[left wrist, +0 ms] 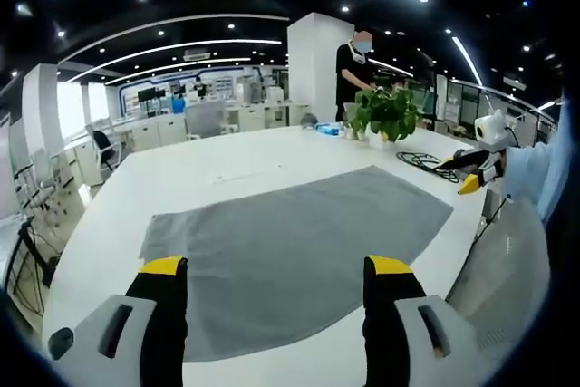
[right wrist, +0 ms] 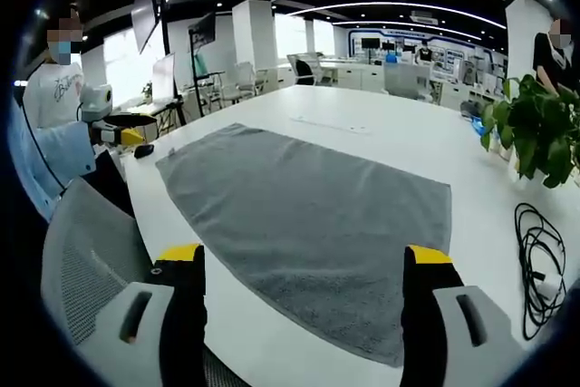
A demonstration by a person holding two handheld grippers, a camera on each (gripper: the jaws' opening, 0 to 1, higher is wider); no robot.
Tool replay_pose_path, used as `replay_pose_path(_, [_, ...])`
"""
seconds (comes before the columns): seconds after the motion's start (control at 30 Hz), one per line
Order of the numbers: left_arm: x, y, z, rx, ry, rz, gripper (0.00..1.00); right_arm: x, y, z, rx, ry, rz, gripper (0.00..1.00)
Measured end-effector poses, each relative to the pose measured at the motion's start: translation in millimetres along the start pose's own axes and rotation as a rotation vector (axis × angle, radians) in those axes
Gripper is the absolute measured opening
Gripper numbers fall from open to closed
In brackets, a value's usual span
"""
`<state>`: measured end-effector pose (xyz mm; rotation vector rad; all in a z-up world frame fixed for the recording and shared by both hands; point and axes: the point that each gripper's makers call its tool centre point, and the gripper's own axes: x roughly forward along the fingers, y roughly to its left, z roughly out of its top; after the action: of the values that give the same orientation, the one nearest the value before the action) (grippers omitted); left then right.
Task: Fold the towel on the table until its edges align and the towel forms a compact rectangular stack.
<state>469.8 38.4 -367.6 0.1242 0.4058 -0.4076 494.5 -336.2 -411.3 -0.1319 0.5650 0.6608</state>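
— How do the fingers stand?

— On the left gripper [left wrist: 276,310] the two yellow-tipped fingers [left wrist: 163,305] are spread wide with nothing between them, hovering over the near edge of the grey towel [left wrist: 299,242]. The right gripper [right wrist: 304,301] is the same: its fingers [right wrist: 426,301] are parted and hold nothing, above the towel's near edge.

— And the towel itself?

— It lies flat and unfolded, spread in a single layer on the white tabletop [left wrist: 227,165]. In the right gripper view the towel [right wrist: 317,215] runs from the near edge of the tabletop [right wrist: 362,138] toward its middle.

— What lies around it?

— A potted green plant [left wrist: 388,113] stands on the far side of the tabletop, with a coil of black cable [left wrist: 421,162] just beside it. In the right gripper view the cable [right wrist: 536,265] lies to the right of the towel, the plant [right wrist: 535,133] beyond it. A grey mesh chair back [right wrist: 86,256] sits by the table edge. A person [left wrist: 355,70] in dark clothes stands behind the plant.
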Motion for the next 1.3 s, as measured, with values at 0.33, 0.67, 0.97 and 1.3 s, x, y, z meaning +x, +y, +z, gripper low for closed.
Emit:
replay_pose_path(0.33, [0,0.4,5.0,0.012,-0.002,0.000,0.82,1,-2,0.6,-0.006,0.001,0.005,0.90])
replay_pose_path(0.67, [3,-3.9,21.0,0.037,-0.020,-0.008,0.82,1,-4,3.5,-0.007,-0.006,0.005,0.90])
replay_pose_path(0.97, [6,-8.1,19.0,0.039,-0.009,-0.014,0.82,1,-7,4.2,-0.007,-0.005,0.003,0.90])
replay_pose_path(1.3, [13,-18.2,16.0,0.040,0.000,-0.033,0.82,3,-14,6.4,-0.014,0.003,-0.005,0.91])
